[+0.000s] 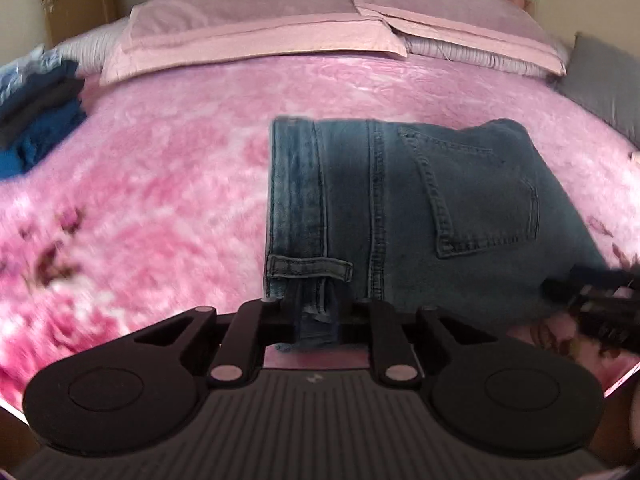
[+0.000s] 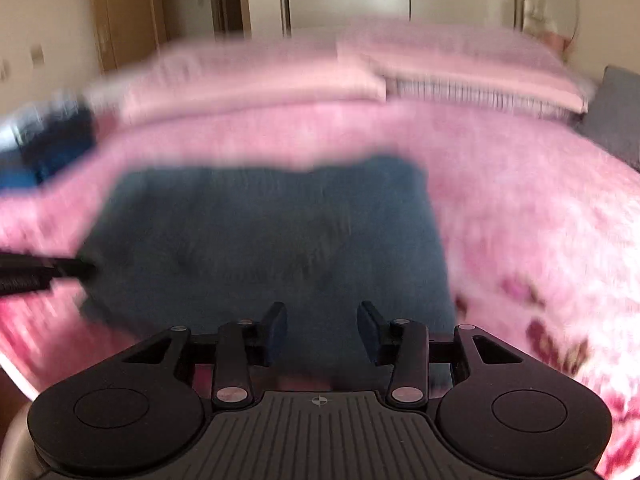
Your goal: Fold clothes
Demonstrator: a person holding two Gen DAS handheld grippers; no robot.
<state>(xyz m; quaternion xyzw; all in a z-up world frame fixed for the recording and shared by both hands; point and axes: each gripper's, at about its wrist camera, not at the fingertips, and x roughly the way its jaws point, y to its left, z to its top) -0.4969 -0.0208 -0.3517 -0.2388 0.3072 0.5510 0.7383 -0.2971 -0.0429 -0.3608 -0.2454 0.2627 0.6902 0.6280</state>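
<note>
The bed (image 1: 160,184), under a pink flowered blanket, fills both views, with pillows (image 1: 256,36) along its head and a pile of blue and dark clothes (image 1: 36,120) at its left edge. In the middle lie the jeans (image 1: 420,208), already doubled into a compact block with the waistband to the left and a back pocket facing up. The left gripper (image 1: 318,320) pinches the near waistband corner, its fingers closed on the denim. The right gripper (image 2: 322,330) hovers over the near edge with fingers spread and nothing between them. Judging by this, the jeans are near the end of their folding: the block may get one more fold, or it may be lifted to the pile, and the pictures do not settle which. Either way the left hold must stay firm and the right must find an edge. The left view is sharp and shows seams, belt loop and pocket, plus the right gripper at the jeans' right corner; the right view is blurred, yet alone shows its own open fingers.
</note>
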